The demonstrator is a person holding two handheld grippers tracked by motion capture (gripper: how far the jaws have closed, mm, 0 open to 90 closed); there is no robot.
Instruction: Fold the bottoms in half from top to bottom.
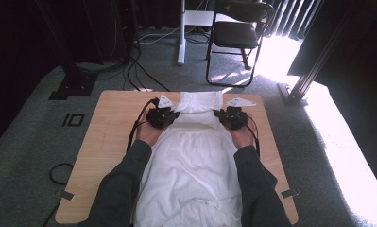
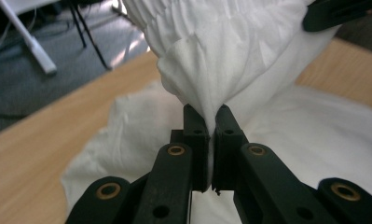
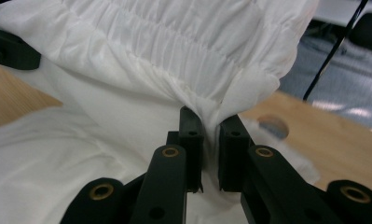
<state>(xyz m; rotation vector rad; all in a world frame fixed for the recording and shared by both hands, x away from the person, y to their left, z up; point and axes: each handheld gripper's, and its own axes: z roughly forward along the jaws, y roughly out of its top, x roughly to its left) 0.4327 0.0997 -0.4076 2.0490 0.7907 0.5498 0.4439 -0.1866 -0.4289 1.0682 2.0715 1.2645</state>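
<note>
since the white cloth (image 1: 191, 156) is soft, thin and floppy, it will sag if held in one spot. it lies down the middle of the table (image 1: 106, 142). the left gripper (image 2: 210, 122) and right gripper (image 3: 210, 125) each pinch its gathered far edge, a good place to hold.

We see a garment (image 1: 188, 161) lying lengthwise down the middle of the table (image 1: 106, 142), reaching from the far edge to the near one, between the person's two forearms. The left gripper (image 1: 161, 116) sits at the garment's left side and the right gripper (image 1: 232, 117) at its right side, both toward the far end, each with cloth between its jaws. Behind the table a chair (image 1: 237, 33) stands on the floor, right of a table leg (image 1: 181, 33).
</note>
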